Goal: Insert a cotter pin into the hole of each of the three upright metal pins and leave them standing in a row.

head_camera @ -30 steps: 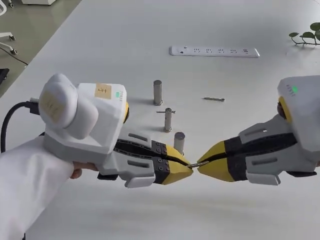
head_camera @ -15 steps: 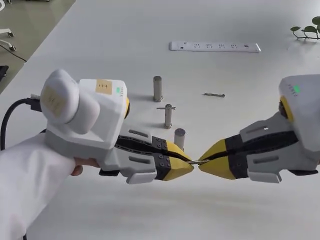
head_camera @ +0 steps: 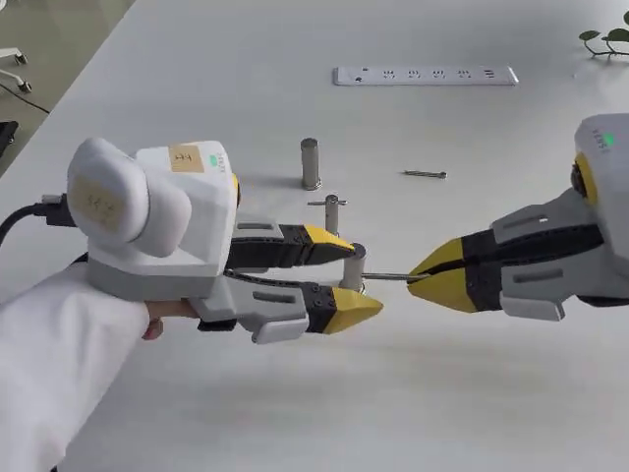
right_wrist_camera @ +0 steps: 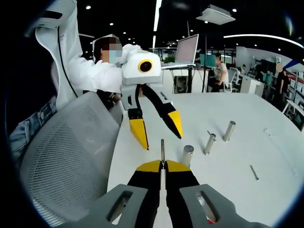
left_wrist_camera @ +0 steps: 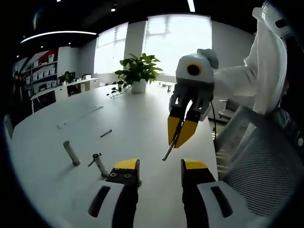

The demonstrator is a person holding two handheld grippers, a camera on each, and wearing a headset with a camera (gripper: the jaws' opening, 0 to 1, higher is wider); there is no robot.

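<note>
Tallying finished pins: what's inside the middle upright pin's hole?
A cotter pin crosses the middle pin near its top, sticking out sideways. The hole itself cannot be seen, as that cotter pin covers it.

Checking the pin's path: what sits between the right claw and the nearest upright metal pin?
In the head view, the cotter pin, gripped in the right claw, spans that gap, pointing at the nearest metal pin.
</note>
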